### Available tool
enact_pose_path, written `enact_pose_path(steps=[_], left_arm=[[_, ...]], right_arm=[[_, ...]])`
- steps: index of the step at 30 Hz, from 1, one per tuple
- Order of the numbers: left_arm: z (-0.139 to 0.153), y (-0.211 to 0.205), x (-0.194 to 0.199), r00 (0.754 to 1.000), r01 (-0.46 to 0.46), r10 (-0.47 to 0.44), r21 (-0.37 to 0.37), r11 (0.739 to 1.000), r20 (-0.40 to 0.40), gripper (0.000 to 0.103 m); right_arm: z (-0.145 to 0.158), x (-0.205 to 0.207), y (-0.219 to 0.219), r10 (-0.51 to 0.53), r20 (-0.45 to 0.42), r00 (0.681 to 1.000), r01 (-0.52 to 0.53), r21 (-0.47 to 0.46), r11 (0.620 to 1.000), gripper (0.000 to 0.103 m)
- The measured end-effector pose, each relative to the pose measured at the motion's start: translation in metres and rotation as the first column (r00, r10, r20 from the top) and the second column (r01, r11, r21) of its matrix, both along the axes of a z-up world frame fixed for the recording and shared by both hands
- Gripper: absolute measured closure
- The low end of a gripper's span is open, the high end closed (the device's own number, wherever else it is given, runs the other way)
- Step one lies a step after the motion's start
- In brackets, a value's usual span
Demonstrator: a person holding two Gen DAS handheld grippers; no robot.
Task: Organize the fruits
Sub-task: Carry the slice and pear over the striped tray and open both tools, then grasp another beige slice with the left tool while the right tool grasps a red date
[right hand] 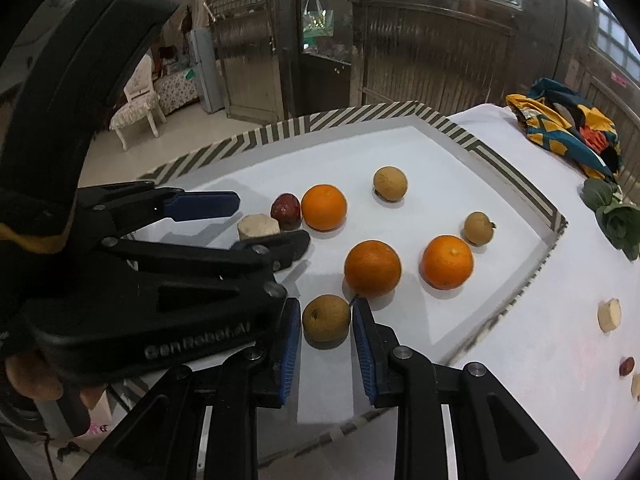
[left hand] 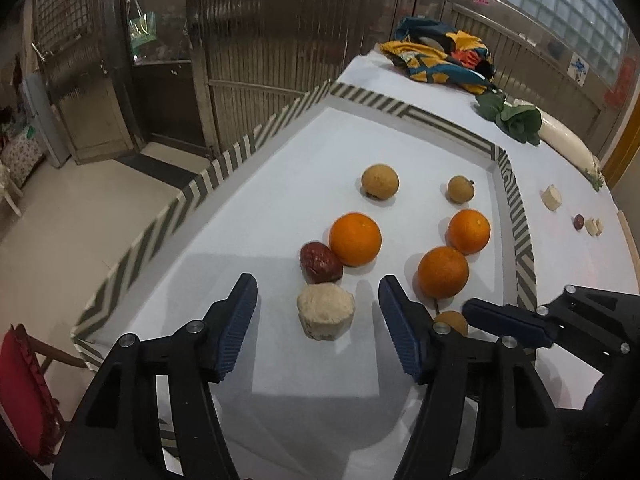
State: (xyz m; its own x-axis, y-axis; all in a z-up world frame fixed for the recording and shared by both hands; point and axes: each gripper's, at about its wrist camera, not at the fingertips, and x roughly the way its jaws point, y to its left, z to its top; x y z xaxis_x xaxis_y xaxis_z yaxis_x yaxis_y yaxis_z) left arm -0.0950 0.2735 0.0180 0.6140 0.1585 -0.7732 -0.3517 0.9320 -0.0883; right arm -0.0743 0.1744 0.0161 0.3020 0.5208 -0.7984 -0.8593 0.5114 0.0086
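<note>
A white tray with a striped rim (left hand: 516, 208) (right hand: 516, 176) holds three oranges (left hand: 355, 239) (right hand: 372, 268), three brown longans, a red date (left hand: 320, 262) (right hand: 285, 208) and a pale cut chunk (left hand: 325, 310) (right hand: 258, 226). My left gripper (left hand: 318, 328) is open, its fingers on either side of the pale chunk, not touching it. It also shows in the right wrist view (right hand: 272, 220). My right gripper (right hand: 326, 340) is open around a brown longan (right hand: 326, 317) (left hand: 451, 320), with small gaps on both sides. It shows in the left wrist view (left hand: 504, 320), one finger visible.
On the white tablecloth right of the tray lie pale chunks (left hand: 552, 197) (right hand: 610, 315), a small red date (left hand: 578, 222) (right hand: 626, 366), a green leafy vegetable (left hand: 512, 116) (right hand: 616, 216), a white radish (left hand: 568, 140) and a colourful cloth (left hand: 440, 56) (right hand: 568, 128). A red chair (left hand: 24, 392) stands at the left.
</note>
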Motion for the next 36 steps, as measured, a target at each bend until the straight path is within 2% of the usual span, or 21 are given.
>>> enact_pose_path(steps=[8, 19, 29, 36], left_arm=[[0.016, -0.026, -0.001, 0.998, 0.042, -0.043, 0.021, 0.999, 0.045, 0.038], [0.030, -0.084, 0.019, 0.985, 0.157, -0.158, 0.016, 0.987, 0.074, 0.038], [0.027, -0.143, 0.044, 0.958, 0.282, -0.282, -0.001, 0.959, 0.048, 0.037], [0.026, -0.174, 0.065, 0.939, 0.345, -0.344, -0.022, 0.938, 0.023, 0.034]], right_arm=[[0.023, 0.002, -0.035, -0.064, -0.012, 0.998, 0.065, 0.094, 0.993, 0.076], [0.039, 0.021, -0.102, -0.223, -0.002, 0.975, 0.221, 0.148, 0.964, 0.075], [0.033, 0.044, -0.177, -0.373, -0.031, 0.927, 0.373, 0.157, 0.914, 0.074], [0.026, 0.067, -0.236, -0.488, -0.039, 0.872, 0.488, 0.141, 0.861, 0.073]])
